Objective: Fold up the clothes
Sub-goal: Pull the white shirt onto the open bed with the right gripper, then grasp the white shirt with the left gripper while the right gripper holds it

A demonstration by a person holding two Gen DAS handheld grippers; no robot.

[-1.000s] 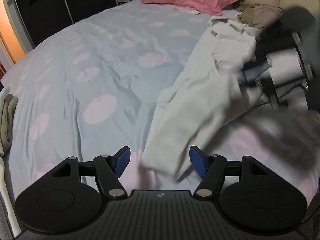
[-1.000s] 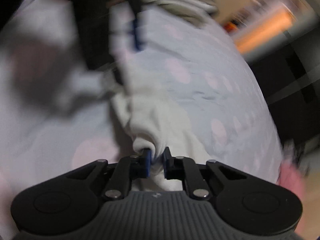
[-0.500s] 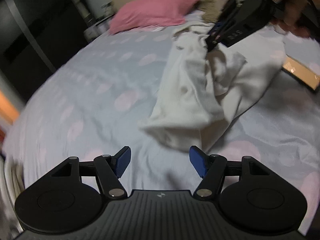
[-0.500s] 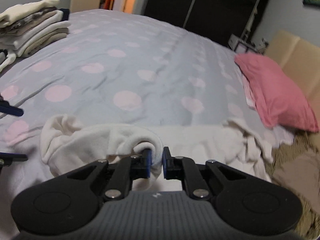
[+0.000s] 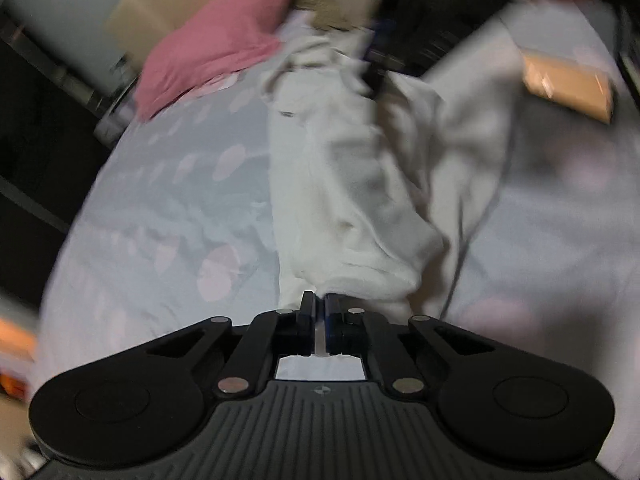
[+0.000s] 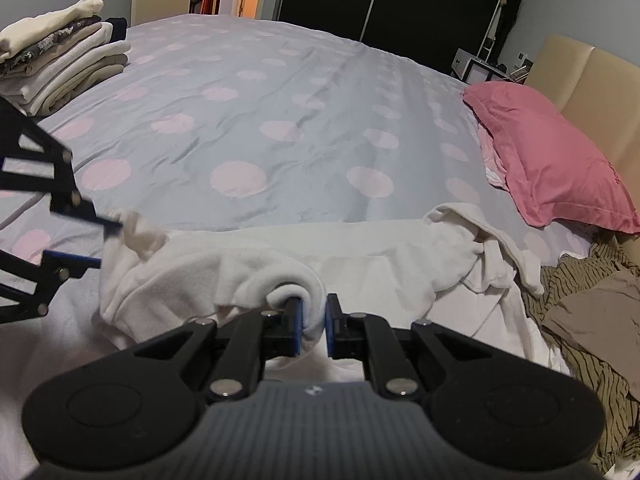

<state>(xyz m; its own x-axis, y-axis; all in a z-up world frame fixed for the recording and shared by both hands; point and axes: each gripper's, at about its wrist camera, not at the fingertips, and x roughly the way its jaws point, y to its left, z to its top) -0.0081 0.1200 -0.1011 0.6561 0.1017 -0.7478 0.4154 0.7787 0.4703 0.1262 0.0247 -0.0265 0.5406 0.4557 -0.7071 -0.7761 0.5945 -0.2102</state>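
Observation:
A white fleecy garment (image 6: 380, 264) lies crumpled in a long strip across the polka-dot bed cover (image 6: 280, 100). My right gripper (image 6: 313, 320) is shut on a rolled fold at its near edge. In the left wrist view the same garment (image 5: 352, 184) runs away from my left gripper (image 5: 320, 308), whose fingers are pinched together on its end. The left gripper (image 6: 104, 240) also shows at the left of the right wrist view, at the garment's corner. The right gripper (image 5: 376, 68) is a dark blur at the far end of the cloth.
A stack of folded clothes (image 6: 60, 64) sits at the far left of the bed. A pink pillow (image 6: 552, 160) lies against the beige headboard (image 6: 592, 80). A brown striped garment (image 6: 592, 320) is heaped at the right. A tan flat object (image 5: 568, 84) lies on the cover.
My left gripper moved in to the garment's end and shut on it; it was open before. The right gripper kept its hold on the fold and steadied over the bed.

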